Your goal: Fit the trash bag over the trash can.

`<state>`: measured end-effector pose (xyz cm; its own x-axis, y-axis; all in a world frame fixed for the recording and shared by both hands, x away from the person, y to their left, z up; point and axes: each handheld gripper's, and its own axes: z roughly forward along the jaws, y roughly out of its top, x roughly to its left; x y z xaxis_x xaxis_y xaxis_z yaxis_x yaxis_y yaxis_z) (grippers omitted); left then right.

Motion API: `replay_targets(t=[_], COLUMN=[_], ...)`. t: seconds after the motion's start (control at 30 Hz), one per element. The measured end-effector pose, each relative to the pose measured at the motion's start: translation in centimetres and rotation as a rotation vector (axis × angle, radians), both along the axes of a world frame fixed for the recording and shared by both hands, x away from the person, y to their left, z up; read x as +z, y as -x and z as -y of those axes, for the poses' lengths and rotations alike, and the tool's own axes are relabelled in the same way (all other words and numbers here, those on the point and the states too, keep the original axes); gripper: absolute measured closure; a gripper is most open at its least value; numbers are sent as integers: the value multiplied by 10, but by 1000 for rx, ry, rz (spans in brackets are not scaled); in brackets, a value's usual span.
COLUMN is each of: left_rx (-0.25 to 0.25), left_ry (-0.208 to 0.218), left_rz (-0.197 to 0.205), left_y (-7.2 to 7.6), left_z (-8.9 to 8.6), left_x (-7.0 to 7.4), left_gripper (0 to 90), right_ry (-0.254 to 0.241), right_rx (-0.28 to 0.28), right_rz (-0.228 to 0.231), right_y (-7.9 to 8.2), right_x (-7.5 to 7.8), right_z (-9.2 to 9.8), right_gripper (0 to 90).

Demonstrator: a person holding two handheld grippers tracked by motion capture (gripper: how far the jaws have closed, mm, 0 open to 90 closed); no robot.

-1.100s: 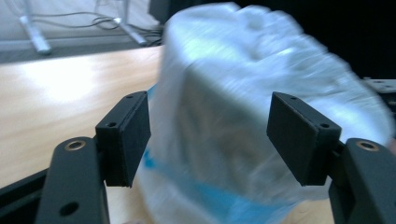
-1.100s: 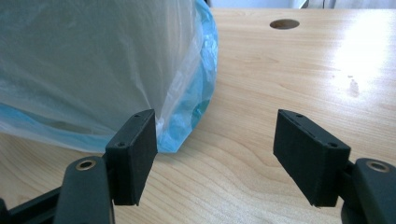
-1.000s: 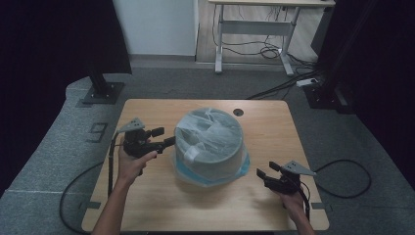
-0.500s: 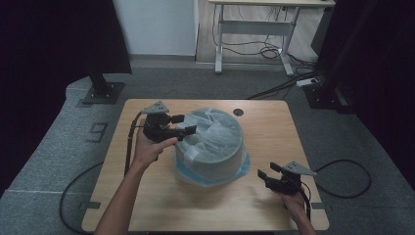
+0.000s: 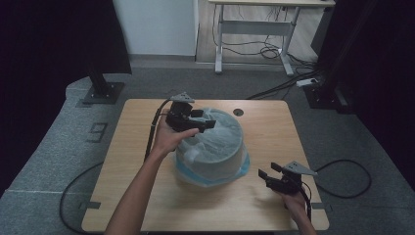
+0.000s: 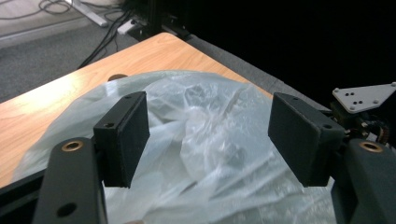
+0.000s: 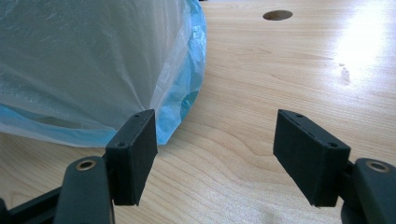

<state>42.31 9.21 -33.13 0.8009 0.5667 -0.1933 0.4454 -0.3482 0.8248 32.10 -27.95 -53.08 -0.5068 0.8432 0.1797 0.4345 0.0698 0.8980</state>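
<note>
A big round bucket [image 5: 211,147] wrapped in a clear plastic bag [image 6: 205,140] sits in the middle of the tabletop [image 5: 264,127]. The left gripper [image 5: 208,123] hangs over the bucket's top, jaws wide apart, holding nothing. The right gripper [image 5: 268,171] sits near the front right corner, jaws wide apart and empty too.

Tabletop [image 5: 147,196]: light wood grain, rounded corners; a round cable hole [image 5: 238,112] is seen near its far edge.
Floor [image 5: 54,152]: grey carpet is laid around the tabletop; a digit mark [image 5: 97,131] is stuck beside the left edge.
Wall [image 5: 156,29]: a pale panel is seen beyond the far edge.
Curtains [image 5: 44,44]: black drapes are hung at left and right.
Far desk [image 5: 254,24]: grey frame, loose cables [image 5: 264,49] lie under it.
Stand base [image 5: 103,92]: a black plate is set off the far left corner.
</note>
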Motion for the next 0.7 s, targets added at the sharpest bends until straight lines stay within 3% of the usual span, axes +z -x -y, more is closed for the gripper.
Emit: replay_targets(t=[0.33, 0.7], left_rx=[7, 23], left_ry=[-34, -159], left_rz=[-37, -92], left_y=[-16, -31], left_z=[21, 50], left_x=[-3, -17], left_gripper=[298, 296], right_ry=[1, 0], right_rx=[1, 7], right_rz=[-8, -11], right_y=[0, 0], right_x=[0, 0], right_z=[0, 0], right_gripper=[296, 296])
